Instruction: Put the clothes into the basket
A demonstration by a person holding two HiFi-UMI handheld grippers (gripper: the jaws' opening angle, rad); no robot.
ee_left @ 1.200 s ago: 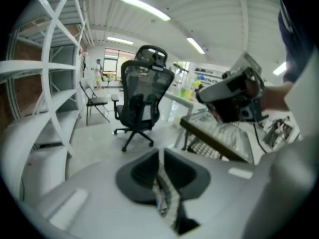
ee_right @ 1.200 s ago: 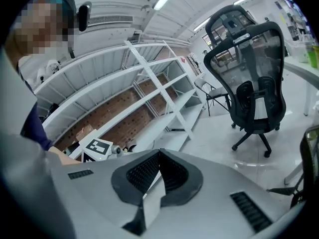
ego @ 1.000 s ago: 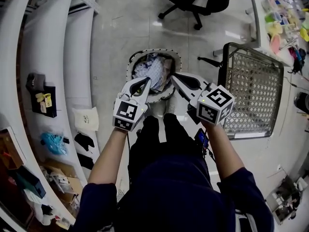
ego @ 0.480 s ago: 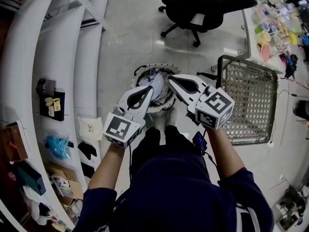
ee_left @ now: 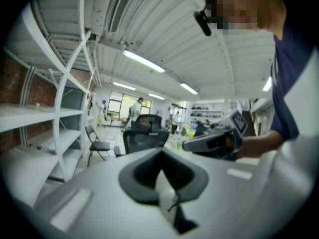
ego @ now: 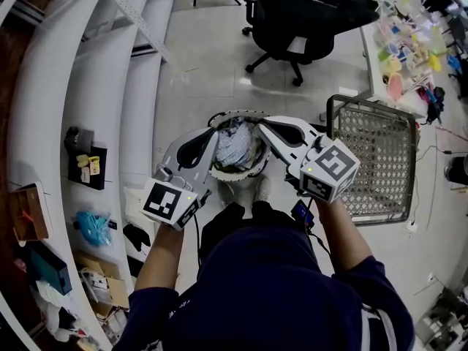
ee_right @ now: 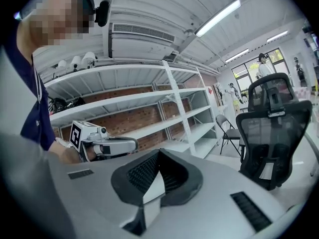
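Clothes [ego: 232, 146] in basket [ego: 242, 113], seemingly below both grippers [ego: 212, 132] [ego: 262, 125]

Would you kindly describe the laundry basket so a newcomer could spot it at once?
On the pale floor, between the white shelving and the metal mesh rack, stands the basket. It is the only round container, heaped with clothes.

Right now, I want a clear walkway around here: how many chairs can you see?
2. A black office chair stands at the right of the right gripper view; a folding chair sits left of it, farther off, beside the shelving. Others may be hidden.
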